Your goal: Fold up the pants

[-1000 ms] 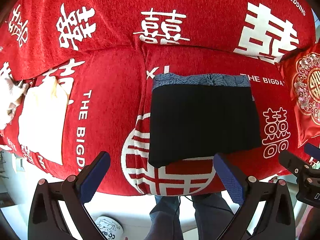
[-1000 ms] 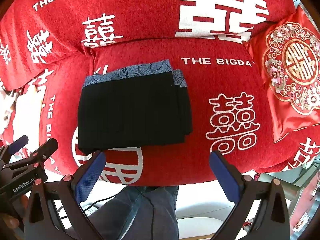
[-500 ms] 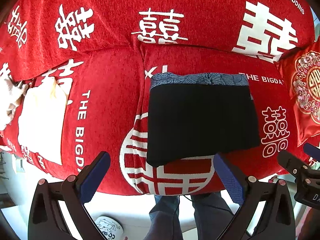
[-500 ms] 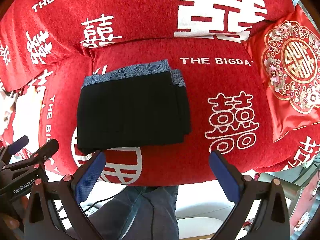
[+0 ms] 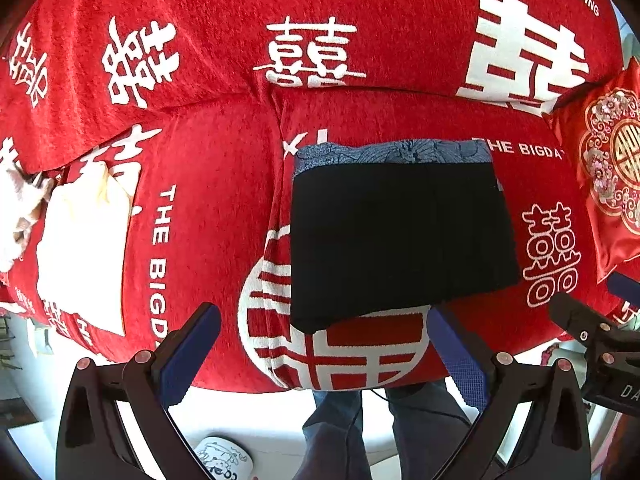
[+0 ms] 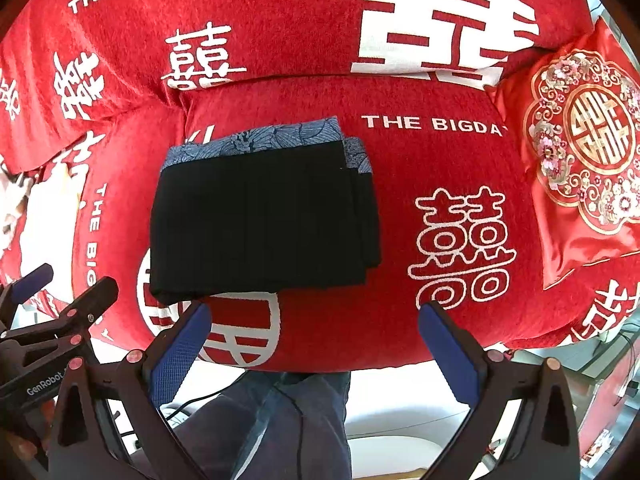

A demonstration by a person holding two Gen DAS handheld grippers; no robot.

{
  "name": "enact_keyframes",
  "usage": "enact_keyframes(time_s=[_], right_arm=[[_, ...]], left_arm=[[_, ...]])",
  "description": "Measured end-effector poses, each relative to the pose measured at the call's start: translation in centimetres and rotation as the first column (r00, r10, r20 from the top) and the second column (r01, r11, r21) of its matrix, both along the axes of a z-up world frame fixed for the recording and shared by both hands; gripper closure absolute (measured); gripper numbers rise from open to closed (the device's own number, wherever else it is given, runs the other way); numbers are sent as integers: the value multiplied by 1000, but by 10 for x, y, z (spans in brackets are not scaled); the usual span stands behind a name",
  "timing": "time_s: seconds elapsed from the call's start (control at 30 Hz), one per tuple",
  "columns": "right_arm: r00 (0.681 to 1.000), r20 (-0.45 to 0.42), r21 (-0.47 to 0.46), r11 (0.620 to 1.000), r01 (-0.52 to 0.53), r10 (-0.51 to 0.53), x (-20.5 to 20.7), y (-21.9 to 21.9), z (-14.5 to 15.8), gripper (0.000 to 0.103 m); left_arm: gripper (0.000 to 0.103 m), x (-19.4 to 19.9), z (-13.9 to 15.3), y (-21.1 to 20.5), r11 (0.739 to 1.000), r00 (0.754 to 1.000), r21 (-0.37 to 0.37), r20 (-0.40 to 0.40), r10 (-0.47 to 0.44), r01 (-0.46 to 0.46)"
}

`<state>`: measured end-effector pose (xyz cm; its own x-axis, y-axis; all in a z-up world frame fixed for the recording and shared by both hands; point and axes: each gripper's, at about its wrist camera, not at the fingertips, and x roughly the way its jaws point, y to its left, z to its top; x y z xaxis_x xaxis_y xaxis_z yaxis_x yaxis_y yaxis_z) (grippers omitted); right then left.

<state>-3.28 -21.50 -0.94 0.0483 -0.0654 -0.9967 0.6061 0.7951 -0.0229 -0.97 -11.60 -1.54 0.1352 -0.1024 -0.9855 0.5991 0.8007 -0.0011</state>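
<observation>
The black pants lie folded into a neat rectangle on the red sofa seat, with a blue patterned waistband along the far edge. They also show in the right wrist view. My left gripper is open and empty, held off the seat's front edge just below the pants. My right gripper is open and empty, also in front of the seat, below and to the right of the pants. Each gripper appears at the edge of the other's view.
A cream folded cloth lies at the seat's left end. A red embroidered cushion rests at the right. The sofa back rises behind. The person's jeans-clad legs and a mug are below on the floor.
Almost nothing: both grippers stay open and drift very slightly, so the pants shift a touch in view. The pants lie still.
</observation>
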Motion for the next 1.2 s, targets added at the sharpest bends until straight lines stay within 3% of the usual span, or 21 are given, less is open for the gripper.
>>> enact_keyframes(time_s=[1.2], right_arm=[[1000, -19, -9, 1000, -22, 22, 7, 4, -6, 0]], left_arm=[[0, -3, -5, 2, 1000, 1000, -3, -14, 9, -9]])
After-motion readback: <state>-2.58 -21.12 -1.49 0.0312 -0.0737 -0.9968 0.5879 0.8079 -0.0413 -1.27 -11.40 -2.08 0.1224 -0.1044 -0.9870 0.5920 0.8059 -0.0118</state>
